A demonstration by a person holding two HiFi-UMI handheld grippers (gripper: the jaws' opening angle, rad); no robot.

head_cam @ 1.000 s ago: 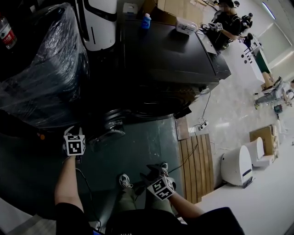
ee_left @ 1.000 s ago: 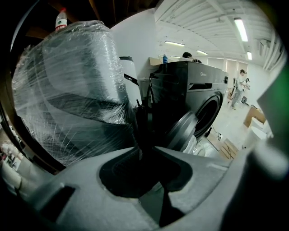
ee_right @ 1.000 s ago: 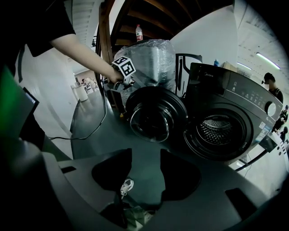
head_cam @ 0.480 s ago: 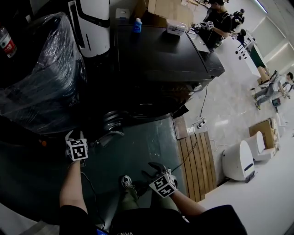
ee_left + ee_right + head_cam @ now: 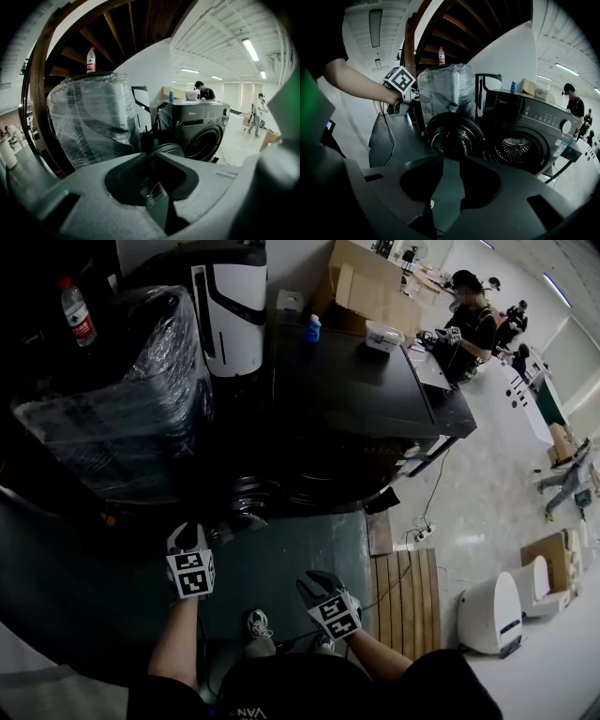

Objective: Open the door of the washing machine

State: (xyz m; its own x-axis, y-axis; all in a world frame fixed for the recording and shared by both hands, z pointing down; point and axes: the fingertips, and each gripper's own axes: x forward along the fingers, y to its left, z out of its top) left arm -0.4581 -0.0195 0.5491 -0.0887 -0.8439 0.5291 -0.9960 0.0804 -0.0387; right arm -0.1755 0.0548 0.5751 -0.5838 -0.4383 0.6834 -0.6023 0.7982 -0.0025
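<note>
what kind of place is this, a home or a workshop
Likely an appliance test lab or workshop, not a home: a washing machine stands beside a plastic-wrapped unit, with cardboard boxes and a person working behind.

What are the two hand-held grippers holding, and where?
Nothing. The left hand-held gripper and right hand-held gripper have just been closing, with nothing between their jaws.

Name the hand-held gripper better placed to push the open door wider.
Left. The left hand-held gripper is nearer the open door; the right hand-held gripper sits farther back. Both sets of jaws have just been closing, empty.
</note>
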